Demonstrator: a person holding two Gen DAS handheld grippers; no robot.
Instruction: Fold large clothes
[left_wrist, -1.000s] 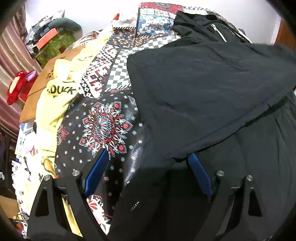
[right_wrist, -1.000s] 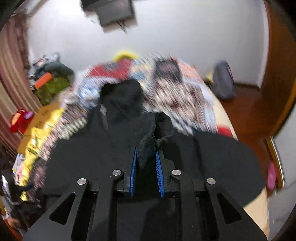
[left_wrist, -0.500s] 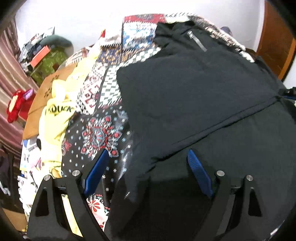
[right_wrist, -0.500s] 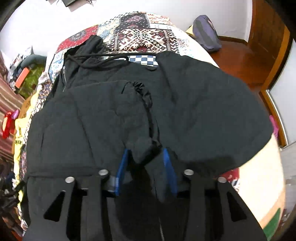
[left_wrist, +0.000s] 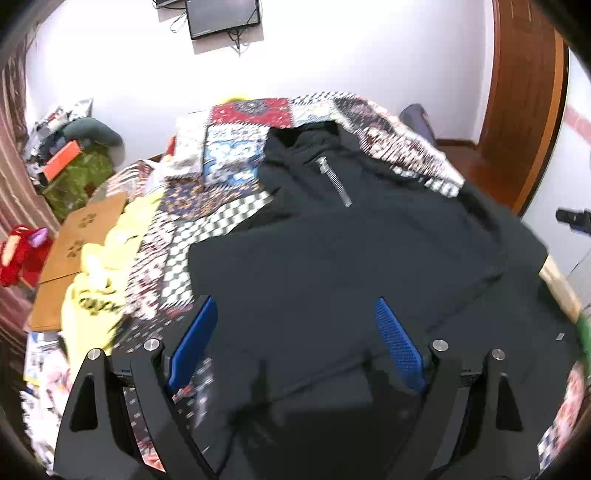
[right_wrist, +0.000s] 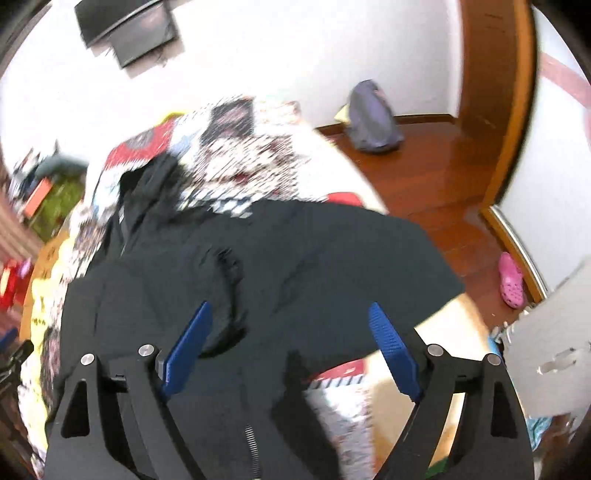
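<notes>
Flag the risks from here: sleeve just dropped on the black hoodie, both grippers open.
1. The sleeve that the right gripper, jaws just opening, let go lies bunched and curled on the black hoodie, so the fold may set lumpy.
2. The hoodie's right side lies near the bed's edge, above the wooden floor; a tug could slide it off.
3. The yellow garment lies close on the left; the left gripper could snag it.
</notes>
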